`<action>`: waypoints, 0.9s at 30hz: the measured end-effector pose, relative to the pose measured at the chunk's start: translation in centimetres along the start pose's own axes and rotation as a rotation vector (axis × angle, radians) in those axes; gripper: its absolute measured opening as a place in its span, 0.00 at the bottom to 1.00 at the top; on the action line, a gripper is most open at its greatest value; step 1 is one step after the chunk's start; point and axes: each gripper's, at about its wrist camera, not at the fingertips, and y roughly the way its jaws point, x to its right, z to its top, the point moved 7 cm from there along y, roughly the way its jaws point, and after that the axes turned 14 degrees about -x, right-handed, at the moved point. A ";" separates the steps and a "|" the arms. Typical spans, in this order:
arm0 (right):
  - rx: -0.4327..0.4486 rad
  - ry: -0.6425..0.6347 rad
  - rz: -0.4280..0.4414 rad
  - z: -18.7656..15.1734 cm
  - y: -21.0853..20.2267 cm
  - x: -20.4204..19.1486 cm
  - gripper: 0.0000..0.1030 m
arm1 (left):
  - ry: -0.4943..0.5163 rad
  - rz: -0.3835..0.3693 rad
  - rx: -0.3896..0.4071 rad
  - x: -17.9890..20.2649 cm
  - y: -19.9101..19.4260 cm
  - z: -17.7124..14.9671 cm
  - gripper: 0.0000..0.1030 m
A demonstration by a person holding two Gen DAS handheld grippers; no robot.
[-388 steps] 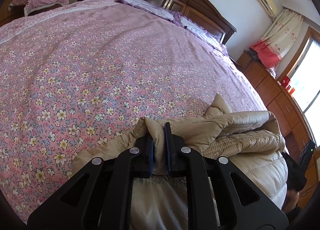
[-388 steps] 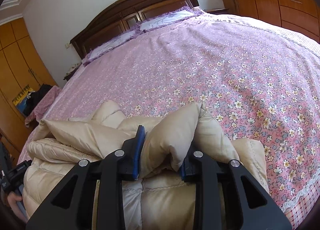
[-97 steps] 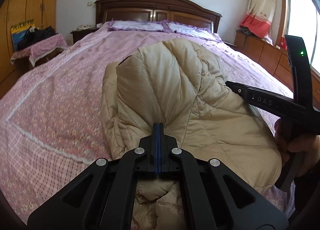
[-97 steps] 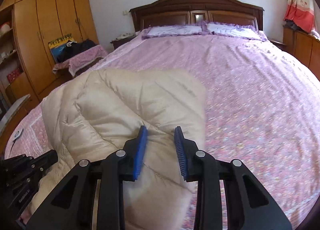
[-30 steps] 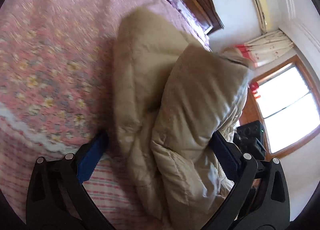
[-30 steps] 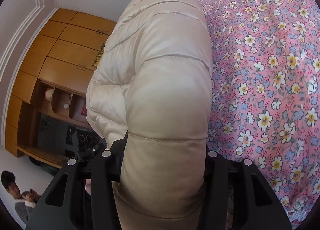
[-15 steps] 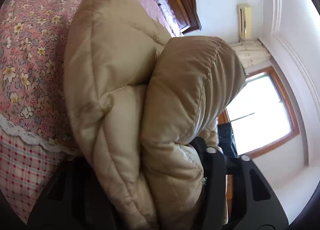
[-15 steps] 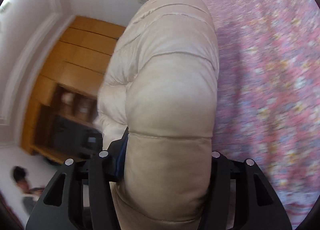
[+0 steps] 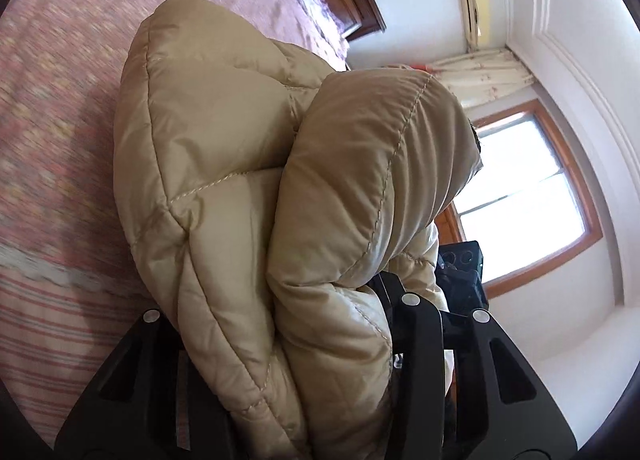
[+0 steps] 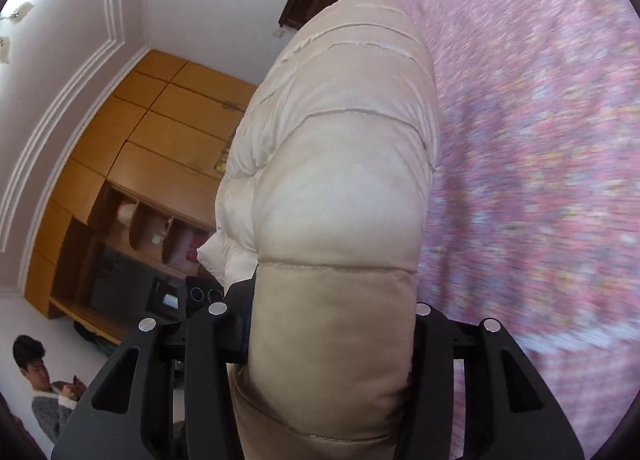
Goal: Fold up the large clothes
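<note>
Since a second ago both grippers have lifted the folded jacket [image 9: 280, 188] off the bed [image 9: 60, 100]; left wrist: left gripper [image 9: 280, 340] closing, pads pressing the bundle, which runs toward 12 o'clock; fingertips hidden; right wrist: right gripper [image 10: 332, 340] closing on the jacket [image 10: 340, 180]; bed at 3 o'clock, blurred.

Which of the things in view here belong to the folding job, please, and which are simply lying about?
Part of the job:
beige puffer jacket
left gripper
right gripper
bed

Just lying about:
wooden wardrobe
air conditioner
curtain
</note>
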 end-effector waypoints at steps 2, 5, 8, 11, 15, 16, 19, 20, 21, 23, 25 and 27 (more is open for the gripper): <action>0.017 0.017 -0.005 -0.9 -1.9 1.3 0.45 | 0.019 0.009 -0.013 0.5 1.3 0.8 0.40; 0.051 0.052 0.004 -1.5 -3.8 3.4 0.45 | 0.040 0.007 -0.019 2.0 2.8 1.9 0.40; 0.092 0.069 -0.008 -1.0 -5.6 4.9 0.45 | 0.068 0.032 -0.023 2.1 3.8 2.3 0.42; 0.110 0.077 -0.052 -1.0 -7.0 6.3 0.45 | 0.056 0.094 -0.031 1.3 4.0 1.3 0.51; 0.105 0.106 -0.144 -1.9 -7.2 8.1 0.64 | 0.023 0.111 -0.009 -0.2 3.1 0.2 0.60; 0.115 0.099 -0.181 -2.0 -6.9 7.7 0.73 | 0.021 0.127 0.006 -0.5 2.7 0.1 0.61; 0.148 0.056 -0.305 -2.2 -8.4 6.8 0.85 | 0.085 0.303 0.068 -0.2 0.8 -0.9 0.69; 0.170 0.034 -0.349 -2.3 -9.4 6.3 0.85 | 0.119 0.366 0.091 0.2 0.4 -1.3 0.70; 0.205 0.011 -0.384 -2.2 -10.5 5.7 0.86 | 0.173 0.452 0.117 0.7 -0.2 -1.8 0.70; 0.327 -0.043 -0.461 -1.8 -12.7 3.6 0.86 | 0.316 0.660 0.160 2.6 -0.7 -2.3 0.70; 0.434 -0.099 -0.534 -1.7 -14.9 2.0 0.85 | 0.427 0.815 0.193 4.4 -0.6 -2.7 0.67; 0.488 -0.171 -0.605 -1.6 -15.6 0.1 0.57 | 0.529 0.967 0.253 6.5 -1.0 -2.8 0.56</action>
